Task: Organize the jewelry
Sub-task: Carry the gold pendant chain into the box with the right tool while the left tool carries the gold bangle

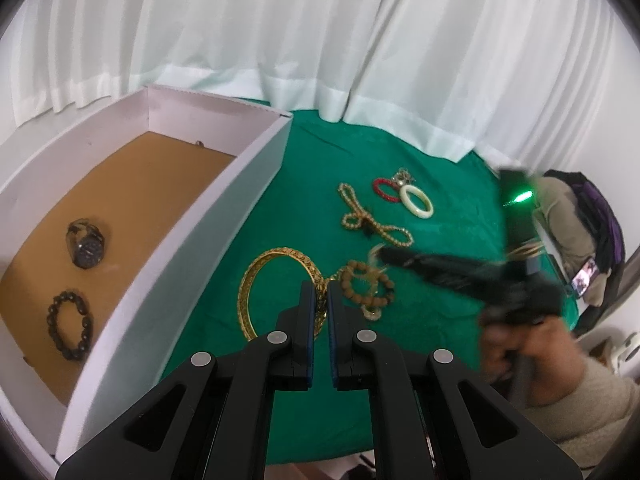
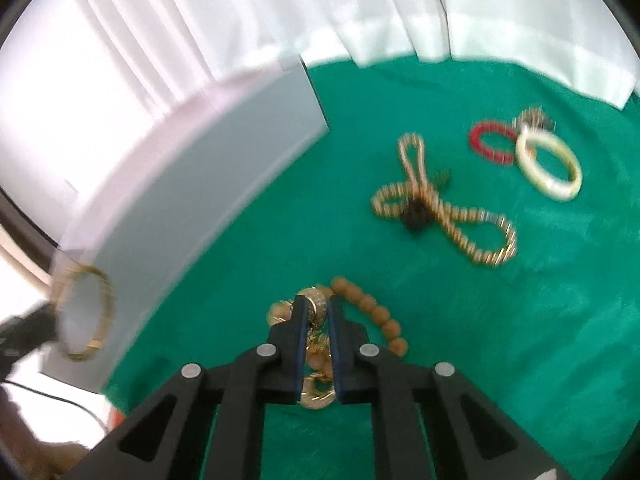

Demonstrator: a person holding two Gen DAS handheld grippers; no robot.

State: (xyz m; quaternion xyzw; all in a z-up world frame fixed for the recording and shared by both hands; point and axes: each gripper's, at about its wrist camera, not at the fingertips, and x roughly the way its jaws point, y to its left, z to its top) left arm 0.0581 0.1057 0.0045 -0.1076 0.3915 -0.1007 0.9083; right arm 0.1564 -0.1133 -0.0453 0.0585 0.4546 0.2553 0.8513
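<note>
My left gripper (image 1: 319, 289) is shut on the rim of a large gold bangle (image 1: 256, 280); the right wrist view shows that bangle (image 2: 86, 312) raised beside the white box (image 2: 192, 200). My right gripper (image 2: 317, 304) is shut on a gold chain piece (image 2: 318, 312) lying with a brown bead bracelet (image 2: 372, 312) on the green cloth (image 2: 440, 360). In the left wrist view the right gripper (image 1: 384, 254) is blurred over that bracelet (image 1: 368, 284). The box (image 1: 224, 208) holds a dark watch (image 1: 86, 246) and a black bead bracelet (image 1: 70, 330).
Farther back on the cloth lie a gold bead necklace (image 2: 440, 204), a red bracelet (image 2: 490, 142), a white bangle (image 2: 550, 168) and a small silvery piece (image 2: 534, 118). White curtains (image 1: 320, 40) hang behind the table. A bag and phone (image 1: 586, 274) sit at right.
</note>
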